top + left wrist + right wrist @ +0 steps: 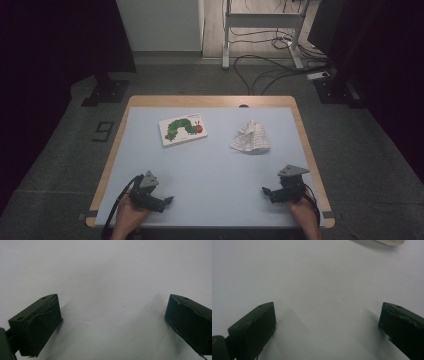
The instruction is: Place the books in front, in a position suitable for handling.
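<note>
A picture book (183, 129) with a green caterpillar on its white cover lies flat on the far left part of the table. A crumpled white cloth (251, 136) sits to its right. My left gripper (167, 201) rests low at the near left of the table, held by a hand, its jaws pointing right. My right gripper (265, 191) rests at the near right, jaws pointing left. In the left gripper view the left gripper (112, 315) is open over bare table. The right gripper (325, 320) is open too, nothing between its jaws.
The table (210, 165) has a pale blue top with a wooden rim (114, 150). Cables (260, 70) and a metal stand (262, 22) lie on the floor beyond the far edge. A pale edge of an object (389, 242) shows at the top of the right gripper view.
</note>
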### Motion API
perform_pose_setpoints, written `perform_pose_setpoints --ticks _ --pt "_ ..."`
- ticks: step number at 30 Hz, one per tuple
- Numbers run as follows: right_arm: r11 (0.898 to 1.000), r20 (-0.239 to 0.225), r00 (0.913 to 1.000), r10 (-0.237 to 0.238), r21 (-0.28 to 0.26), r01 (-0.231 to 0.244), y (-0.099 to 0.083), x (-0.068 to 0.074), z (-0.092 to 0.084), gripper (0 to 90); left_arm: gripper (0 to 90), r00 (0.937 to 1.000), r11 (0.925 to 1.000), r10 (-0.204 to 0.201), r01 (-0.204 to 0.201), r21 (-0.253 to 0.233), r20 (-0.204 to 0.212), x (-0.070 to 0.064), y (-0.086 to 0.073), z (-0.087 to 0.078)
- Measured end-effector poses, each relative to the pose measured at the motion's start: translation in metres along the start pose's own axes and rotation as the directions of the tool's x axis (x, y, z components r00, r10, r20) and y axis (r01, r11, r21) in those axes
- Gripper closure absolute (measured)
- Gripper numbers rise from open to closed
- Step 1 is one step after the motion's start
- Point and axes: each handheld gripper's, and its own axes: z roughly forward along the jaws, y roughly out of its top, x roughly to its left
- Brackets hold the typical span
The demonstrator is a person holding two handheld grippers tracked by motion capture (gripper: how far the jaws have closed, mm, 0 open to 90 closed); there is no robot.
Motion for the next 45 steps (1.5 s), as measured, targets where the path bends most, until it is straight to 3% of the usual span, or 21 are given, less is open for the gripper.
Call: perform_pose_setpoints --ticks 29,45 --pt "0.999 0.003 0.9998 0.018 0.031 -0.018 0.004 -0.001 -0.001 0.0 0.5 1.0000 1.0000 -0.001 0.001 -0.002 0.000 0.000 0.000 0.000" --pt "1.000 0.015 0.9999 0.002 -0.022 -0.002 0.029 -0.009 -0.026 0.0 0.5 1.0000 1.0000 0.000 0.000 -0.001 0.000 0.000 0.000 0.000"
